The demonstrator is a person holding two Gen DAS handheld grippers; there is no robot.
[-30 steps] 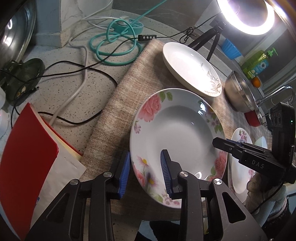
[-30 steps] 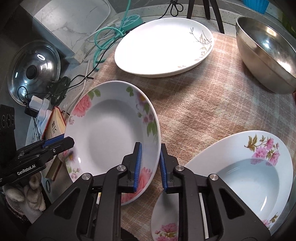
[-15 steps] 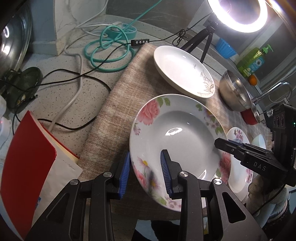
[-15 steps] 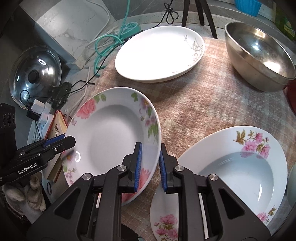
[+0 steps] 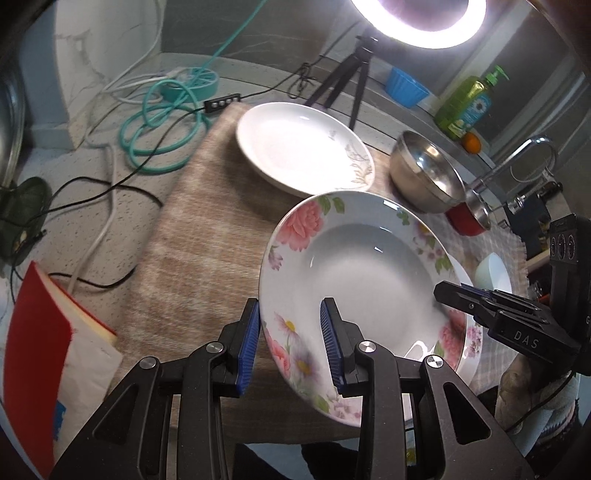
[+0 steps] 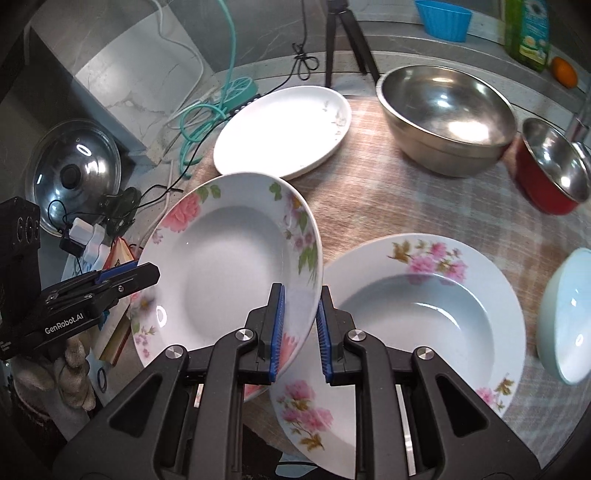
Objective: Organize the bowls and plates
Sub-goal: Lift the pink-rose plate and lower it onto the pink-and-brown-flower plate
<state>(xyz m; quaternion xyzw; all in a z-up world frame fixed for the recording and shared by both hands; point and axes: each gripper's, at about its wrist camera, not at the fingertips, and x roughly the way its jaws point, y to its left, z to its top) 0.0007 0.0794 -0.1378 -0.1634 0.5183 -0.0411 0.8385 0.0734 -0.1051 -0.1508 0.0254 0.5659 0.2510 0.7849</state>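
Above checked cloth, floral plate now higher.

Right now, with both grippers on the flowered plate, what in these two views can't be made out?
- Left wrist view: the second floral plate is almost wholly hidden behind the held plate.
- Left wrist view: the pale bowl is partly covered by the right gripper.
- Right wrist view: the pale bowl is cut by the frame edge.
- Right wrist view: the detergent bottle label is blurred and cropped.
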